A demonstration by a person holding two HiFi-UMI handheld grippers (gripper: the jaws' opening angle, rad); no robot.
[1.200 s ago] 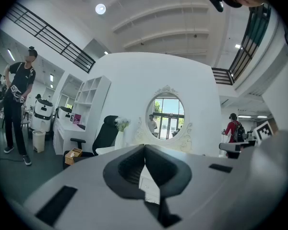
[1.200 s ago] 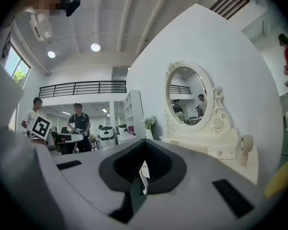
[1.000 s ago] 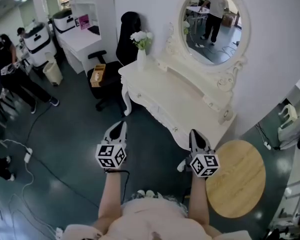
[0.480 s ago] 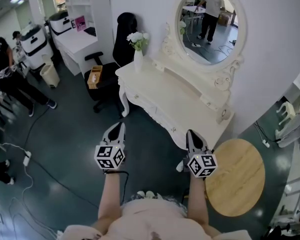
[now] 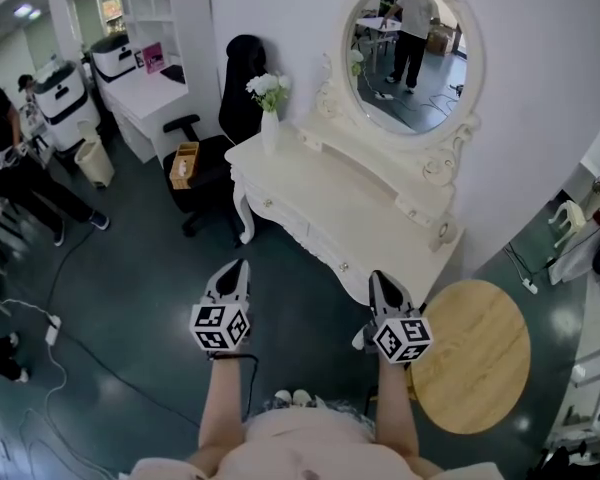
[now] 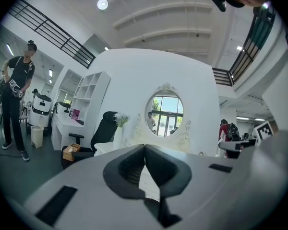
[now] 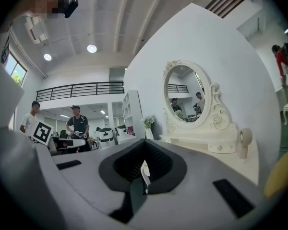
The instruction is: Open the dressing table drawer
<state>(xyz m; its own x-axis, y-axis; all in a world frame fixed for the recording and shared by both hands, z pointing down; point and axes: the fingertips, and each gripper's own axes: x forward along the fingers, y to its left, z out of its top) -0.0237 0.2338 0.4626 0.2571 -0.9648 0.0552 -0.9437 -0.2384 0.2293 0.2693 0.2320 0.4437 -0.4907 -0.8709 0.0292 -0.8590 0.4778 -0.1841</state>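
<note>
The white dressing table (image 5: pixel 352 200) stands against the wall under its oval mirror (image 5: pixel 410 53). Its drawer fronts (image 5: pixel 310 234) face me, and one small knob (image 5: pixel 343 266) shows. All drawers look closed. My left gripper (image 5: pixel 240 266) is shut and empty, held over the floor short of the table's left half. My right gripper (image 5: pixel 376 277) is also shut and empty, just short of the table's front right edge and apart from it. The left gripper view looks past the closed left gripper (image 6: pixel 144 146) to the table (image 6: pixel 105 148). The right gripper view shows the right gripper (image 7: pixel 145 142) and the table (image 7: pixel 216 143) at right.
A vase of white flowers (image 5: pixel 268 118) stands on the table's left end. A black office chair (image 5: pixel 215 158) with a wooden box (image 5: pixel 183 164) is left of it. A round wooden table (image 5: pixel 470 358) lies at right. People (image 5: pixel 10 158) and cables (image 5: pixel 50 328) occupy the left floor.
Both grippers stay shut and keep nearly the same place. The head view has drifted, so the table sits slightly higher and further left in the picture.
</note>
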